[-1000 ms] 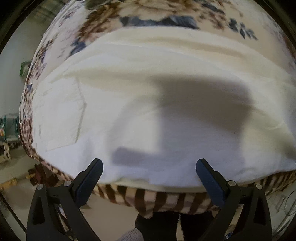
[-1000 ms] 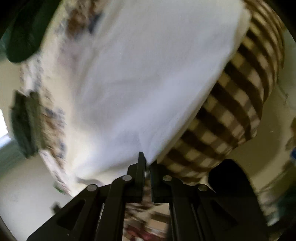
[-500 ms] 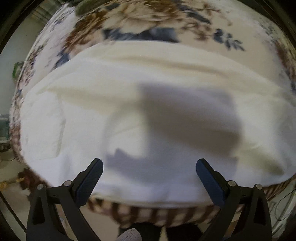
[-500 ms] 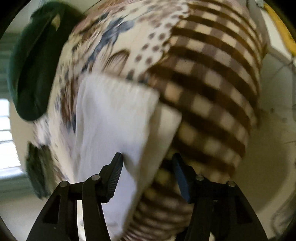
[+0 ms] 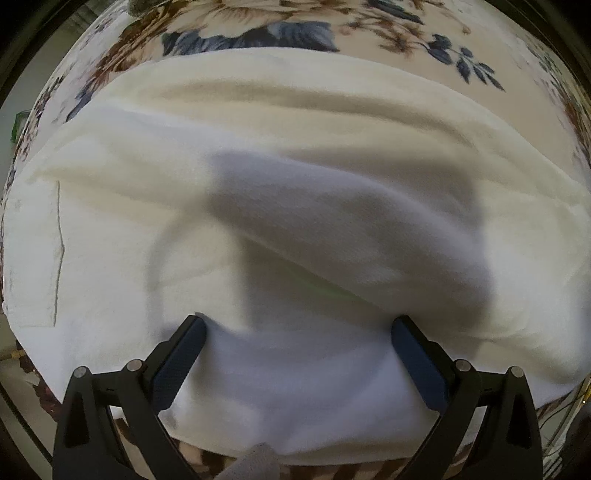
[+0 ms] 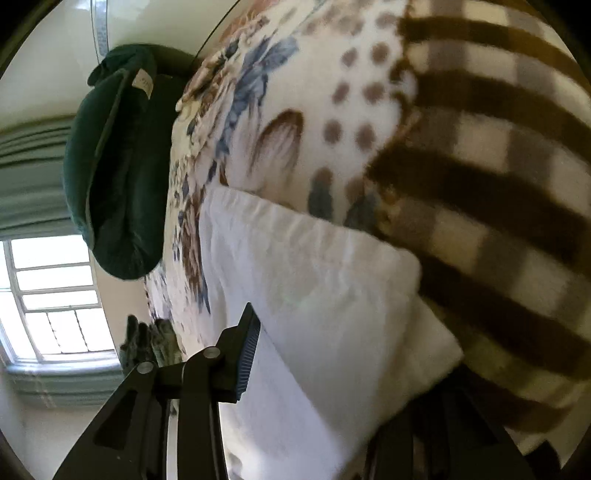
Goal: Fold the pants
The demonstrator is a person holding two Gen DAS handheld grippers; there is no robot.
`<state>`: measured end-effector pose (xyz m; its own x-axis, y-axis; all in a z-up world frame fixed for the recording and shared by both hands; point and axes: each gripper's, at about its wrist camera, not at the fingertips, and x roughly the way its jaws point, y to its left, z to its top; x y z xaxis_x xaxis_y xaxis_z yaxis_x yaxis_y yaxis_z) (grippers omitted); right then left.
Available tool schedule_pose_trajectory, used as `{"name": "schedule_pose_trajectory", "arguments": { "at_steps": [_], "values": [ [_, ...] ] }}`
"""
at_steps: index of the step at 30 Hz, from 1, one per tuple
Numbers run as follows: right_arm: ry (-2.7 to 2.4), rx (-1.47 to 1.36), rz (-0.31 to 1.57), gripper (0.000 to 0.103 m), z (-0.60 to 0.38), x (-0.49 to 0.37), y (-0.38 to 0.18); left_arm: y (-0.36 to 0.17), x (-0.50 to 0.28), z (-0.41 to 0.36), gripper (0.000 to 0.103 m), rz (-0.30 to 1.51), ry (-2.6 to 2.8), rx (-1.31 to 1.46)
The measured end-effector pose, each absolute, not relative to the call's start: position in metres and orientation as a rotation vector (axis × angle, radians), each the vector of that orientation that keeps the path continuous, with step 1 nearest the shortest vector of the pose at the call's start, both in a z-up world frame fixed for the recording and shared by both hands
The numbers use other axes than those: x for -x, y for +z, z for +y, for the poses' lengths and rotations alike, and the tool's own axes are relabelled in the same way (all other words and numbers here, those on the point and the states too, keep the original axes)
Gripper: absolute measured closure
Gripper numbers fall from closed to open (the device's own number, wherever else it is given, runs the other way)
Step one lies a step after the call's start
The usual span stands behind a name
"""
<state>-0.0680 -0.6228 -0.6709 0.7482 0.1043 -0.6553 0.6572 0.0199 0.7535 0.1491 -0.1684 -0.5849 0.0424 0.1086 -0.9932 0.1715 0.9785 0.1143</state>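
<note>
White pants (image 5: 295,206) lie folded on a floral blanket (image 5: 369,22), with a pocket seam at the left and a raised fold running across the middle. My left gripper (image 5: 295,332) is open, its fingers resting on the near edge of the pants. In the right wrist view the pants (image 6: 314,295) show as a folded stack at the bed's edge. My right gripper (image 6: 332,362) is open around that end of the stack; its left finger (image 6: 247,354) shows, the right one is hidden under the cloth.
The blanket's brown checked border (image 6: 498,184) hangs over the bed edge. A dark green cushion (image 6: 118,166) lies further along the bed. A window (image 6: 51,295) is behind it.
My right gripper let go of the pants' edge and opened wide. My left gripper moved forward over the pants, and a fold of cloth now lies across the middle.
</note>
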Motion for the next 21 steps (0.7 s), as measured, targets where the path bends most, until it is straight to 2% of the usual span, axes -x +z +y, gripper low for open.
{"name": "schedule_pose_trajectory", "arguments": {
  "at_steps": [2,6,10,16,21],
  "values": [
    [-0.499,-1.5,0.644,0.093,-0.622,0.064,-0.666,-0.58,-0.151,-0.173,0.0,1.532,-0.045,-0.252],
    [-0.535,-1.415,0.671,0.096,-0.617,0.052,-0.633,-0.56,-0.156,-0.185,0.0,1.488,-0.034,-0.259],
    [-0.482,-1.31,0.668,0.096,-0.6,0.034,-0.573,-0.524,-0.16,-0.186,0.0,1.439,-0.038,-0.187],
    [-0.332,-1.17,0.71,0.096,-0.53,-0.008,-0.494,-0.456,-0.166,-0.161,0.0,1.356,-0.05,-0.116],
    [-0.207,-1.086,0.784,0.097,-0.435,-0.049,-0.47,-0.445,-0.167,-0.109,0.0,1.328,-0.02,-0.105]
  ]
}}
